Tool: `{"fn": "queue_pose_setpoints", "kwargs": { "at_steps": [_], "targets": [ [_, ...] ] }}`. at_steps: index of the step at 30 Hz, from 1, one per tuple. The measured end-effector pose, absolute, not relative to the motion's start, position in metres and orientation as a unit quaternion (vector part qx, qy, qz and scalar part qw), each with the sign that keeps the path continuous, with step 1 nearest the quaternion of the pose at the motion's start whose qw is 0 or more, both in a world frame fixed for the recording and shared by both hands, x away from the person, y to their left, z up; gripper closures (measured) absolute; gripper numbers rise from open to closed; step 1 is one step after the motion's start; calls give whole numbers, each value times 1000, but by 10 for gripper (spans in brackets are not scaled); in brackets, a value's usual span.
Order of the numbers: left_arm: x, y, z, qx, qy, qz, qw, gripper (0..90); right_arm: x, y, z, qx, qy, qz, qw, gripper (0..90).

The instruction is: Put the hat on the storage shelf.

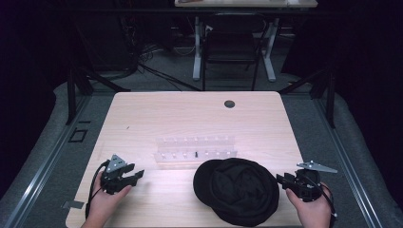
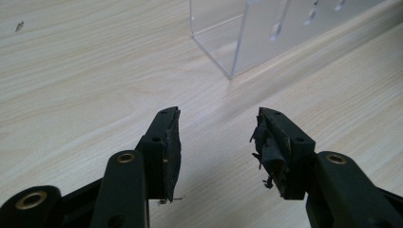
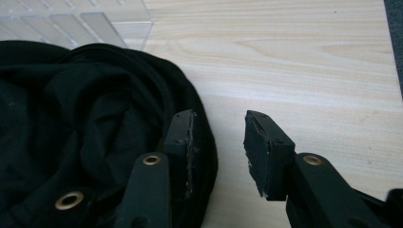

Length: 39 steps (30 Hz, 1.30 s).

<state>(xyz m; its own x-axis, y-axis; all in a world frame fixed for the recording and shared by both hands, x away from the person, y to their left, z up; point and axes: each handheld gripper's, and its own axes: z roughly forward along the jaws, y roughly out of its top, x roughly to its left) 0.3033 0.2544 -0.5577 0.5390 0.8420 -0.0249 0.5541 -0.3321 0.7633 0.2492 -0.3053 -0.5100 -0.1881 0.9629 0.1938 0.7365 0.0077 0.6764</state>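
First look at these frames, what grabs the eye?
The black cap stands out most, a dark heap on the pale wooden table near the front edge. The right gripper sits open at the cap's right rim, with nothing between the jaws. Behind the cap stands a clear plastic rack, and the left gripper hovers open over bare wood at front left.

The table (image 1: 190, 118) was brightly lit from overhead while surroundings from nine through three o'clock fell into darkness; both gripper views were sharp, with soft shadows beneath the jaws.
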Motion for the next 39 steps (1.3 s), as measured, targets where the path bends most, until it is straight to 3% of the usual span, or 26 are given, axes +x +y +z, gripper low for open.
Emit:
{"fn": "queue_pose_setpoints", "kwargs": {
  "at_steps": [7, 19, 27, 30, 39],
  "targets": [
    [303, 254, -557, 791, 442, 192, 377, 503, 242, -302, -505, 614, 699, 337, 142, 671],
    [303, 253, -558, 795, 439, 188, 375, 503, 247, -300, -516, 633, 704, 303, 109, 662],
    [303, 253, -558, 796, 438, 187, 375, 499, 254, -303, -524, 639, 704, 304, 68, 773],
    [303, 252, -558, 795, 438, 186, 376, 499, 259, -301, -523, 635, 711, 296, 63, 855],
    [303, 252, -558, 797, 437, 185, 373, 499, 273, -307, -520, 635, 712, 290, 70, 874]
  ]
}}
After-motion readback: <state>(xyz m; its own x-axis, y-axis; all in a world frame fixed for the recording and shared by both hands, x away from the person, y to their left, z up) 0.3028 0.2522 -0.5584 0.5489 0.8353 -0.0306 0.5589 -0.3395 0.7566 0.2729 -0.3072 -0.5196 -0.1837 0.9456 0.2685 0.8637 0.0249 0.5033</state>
